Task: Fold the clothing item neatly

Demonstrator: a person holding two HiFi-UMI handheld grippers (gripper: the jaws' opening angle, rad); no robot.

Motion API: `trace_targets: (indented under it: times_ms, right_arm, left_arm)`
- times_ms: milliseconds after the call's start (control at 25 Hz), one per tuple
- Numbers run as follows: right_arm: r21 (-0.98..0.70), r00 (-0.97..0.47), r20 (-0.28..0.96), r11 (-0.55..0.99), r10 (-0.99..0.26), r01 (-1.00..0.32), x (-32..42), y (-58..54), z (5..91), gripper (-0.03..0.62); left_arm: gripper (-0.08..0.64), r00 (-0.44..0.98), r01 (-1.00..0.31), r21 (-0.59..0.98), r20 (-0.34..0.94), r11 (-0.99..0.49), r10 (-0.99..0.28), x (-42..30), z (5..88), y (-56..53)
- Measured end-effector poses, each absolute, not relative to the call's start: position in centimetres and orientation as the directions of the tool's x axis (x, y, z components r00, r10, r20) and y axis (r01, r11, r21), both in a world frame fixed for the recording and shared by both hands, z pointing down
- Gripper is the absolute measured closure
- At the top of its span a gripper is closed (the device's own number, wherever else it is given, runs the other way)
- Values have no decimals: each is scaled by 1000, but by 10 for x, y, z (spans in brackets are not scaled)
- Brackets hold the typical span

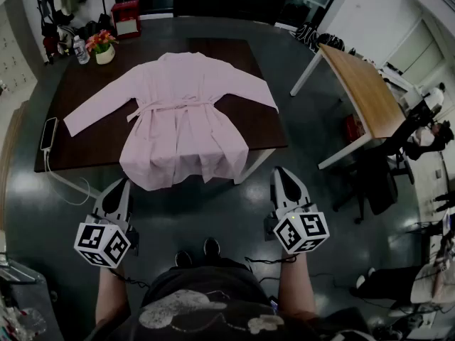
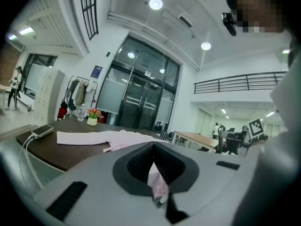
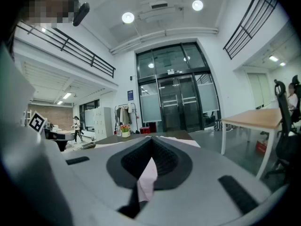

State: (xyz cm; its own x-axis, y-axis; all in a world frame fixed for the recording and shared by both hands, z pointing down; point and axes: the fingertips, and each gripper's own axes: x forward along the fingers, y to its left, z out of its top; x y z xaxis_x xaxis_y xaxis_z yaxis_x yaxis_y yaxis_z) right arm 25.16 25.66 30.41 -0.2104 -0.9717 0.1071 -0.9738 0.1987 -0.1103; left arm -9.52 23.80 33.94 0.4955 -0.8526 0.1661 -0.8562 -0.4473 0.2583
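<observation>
no readable text, signs too small

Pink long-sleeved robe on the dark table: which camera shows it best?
The head view. It looks down on the whole pink long-sleeved robe, spread flat on the dark table with both sleeves out. The left gripper view sees it edge-on, a low pink strip; the right gripper view catches only a sliver.

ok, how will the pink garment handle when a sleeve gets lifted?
Probably floppy: the pink garment lies flat on the table and its hem droops over the front edge. Looks thin and light, so a lifted sleeve would likely sag and drag the body along. The waist tie may shift or trail.
</observation>
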Motion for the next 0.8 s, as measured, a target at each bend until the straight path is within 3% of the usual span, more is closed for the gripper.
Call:
trace_targets:
  times_ms: [800]
  right_arm:
    - [-133, -239, 90, 226, -967, -965, 235, 251, 315, 600]
  left_arm:
    - [551, 465, -875, 248, 189, -416, -865, -106, 346, 250]
